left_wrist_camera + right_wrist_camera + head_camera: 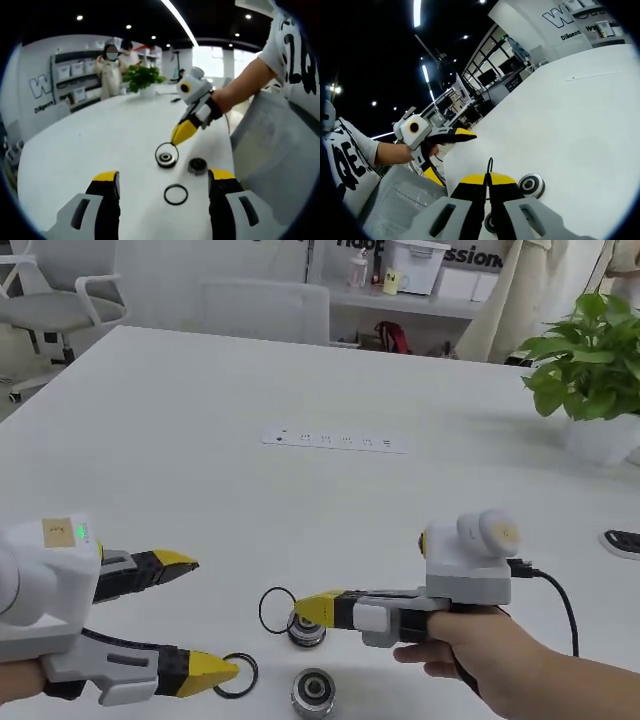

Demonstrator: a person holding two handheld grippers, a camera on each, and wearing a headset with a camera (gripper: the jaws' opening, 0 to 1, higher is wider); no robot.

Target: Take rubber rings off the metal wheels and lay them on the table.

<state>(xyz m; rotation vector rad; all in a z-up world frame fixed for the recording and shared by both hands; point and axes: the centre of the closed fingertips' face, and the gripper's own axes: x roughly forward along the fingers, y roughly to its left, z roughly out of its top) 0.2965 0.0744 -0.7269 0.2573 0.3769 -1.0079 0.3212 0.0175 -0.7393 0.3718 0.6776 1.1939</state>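
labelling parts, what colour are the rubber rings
Black, clearest on the loose ring in the left gripper view.

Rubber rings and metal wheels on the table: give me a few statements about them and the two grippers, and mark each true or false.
1. The right gripper has its jaws shut on a rubber ring. True.
2. The left gripper has its jaws shut on a wheel. False: its jaws are open and hold nothing.
3. A second ring lies flat on the table, close to the left gripper. True.
4. Three metal wheels stand on the table. False: there are two, the farther wheel by the right gripper's tip and the nearer wheel.
5. The right gripper is lifting a wheel off the table. False: both wheels rest on the table; it holds only the ring.
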